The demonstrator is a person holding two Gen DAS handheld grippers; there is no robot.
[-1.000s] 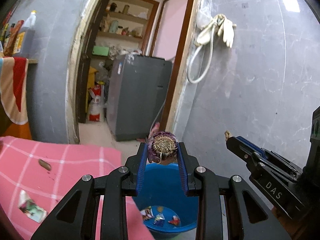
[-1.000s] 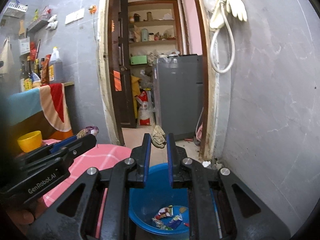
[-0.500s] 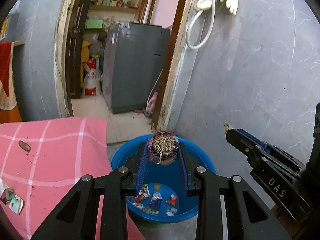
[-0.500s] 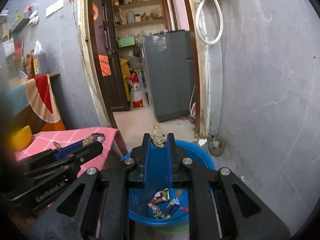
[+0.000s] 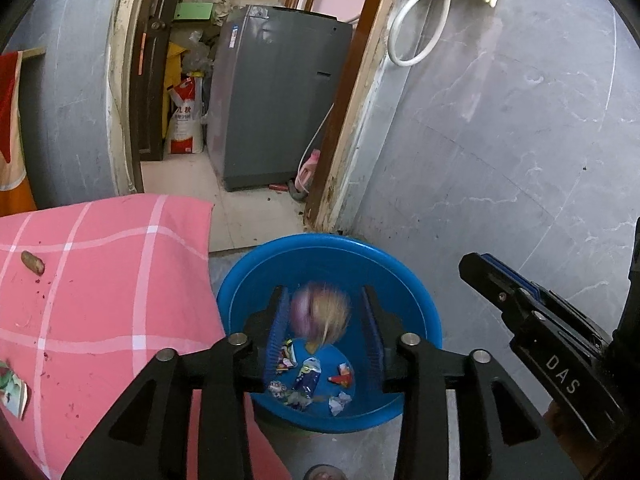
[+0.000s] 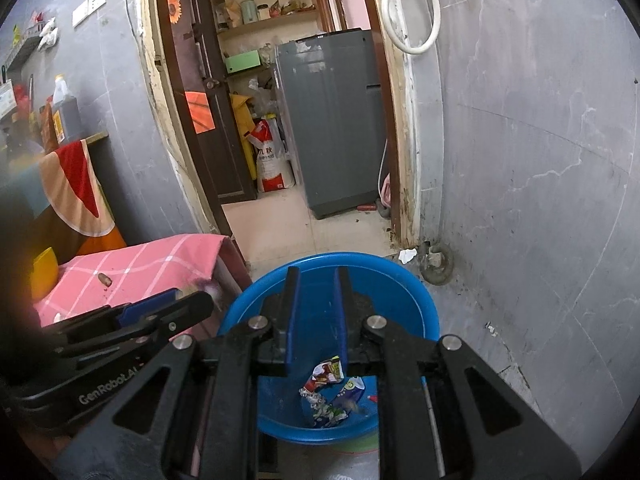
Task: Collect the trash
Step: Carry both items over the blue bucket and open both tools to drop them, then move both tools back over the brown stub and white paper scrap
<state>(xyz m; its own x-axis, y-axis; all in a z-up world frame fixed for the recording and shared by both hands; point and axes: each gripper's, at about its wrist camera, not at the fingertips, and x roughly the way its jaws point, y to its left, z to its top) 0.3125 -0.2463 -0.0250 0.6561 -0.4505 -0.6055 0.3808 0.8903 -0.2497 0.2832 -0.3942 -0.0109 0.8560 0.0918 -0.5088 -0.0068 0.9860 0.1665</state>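
**Both grippers over blue tub, onion piece loose between left fingers**

Left gripper [image 5: 325, 330] sits above the blue tub [image 5: 424, 300], fingers spread wide. A blurred purple-and-tan onion piece [image 5: 320, 317] shows in the gap between them, not touching either pad, over the tub interior. Blur makes its exact shape hard to tell.

Right gripper [image 6: 316, 312] also points down into the tub [image 6: 416, 300], fingers parted a moderate way with nothing between them. From the left wrist view the right gripper [image 5: 486, 266] shows side-on at the right edge, tip near the tub rim; its gap can't be read from that angle. From the right wrist view the left gripper [image 6: 188, 302] comes in from the lower left, with a blurred pale-purple bit at its tip.

Tub bottom holds crumpled snack wrappers [image 5: 306, 376], also seen from the right wrist [image 6: 328, 390]. Tub stands on the floor just beside the table with the pink checked cloth [image 5: 100, 280].

On the cloth: a small brown scrap [image 5: 33, 262] well apart from the tub, and a torn wrapper [image 5: 14, 394] at the left edge. Right wrist view shows the same brown scrap [image 6: 104, 279] and a yellow cup [image 6: 44, 270] at the far left.

Behind, an open doorway with a grey washing machine [image 5: 276, 92] and a white-red sack [image 5: 184, 120] on the floor. A white hose [image 5: 416, 28] hangs on the grey wall.
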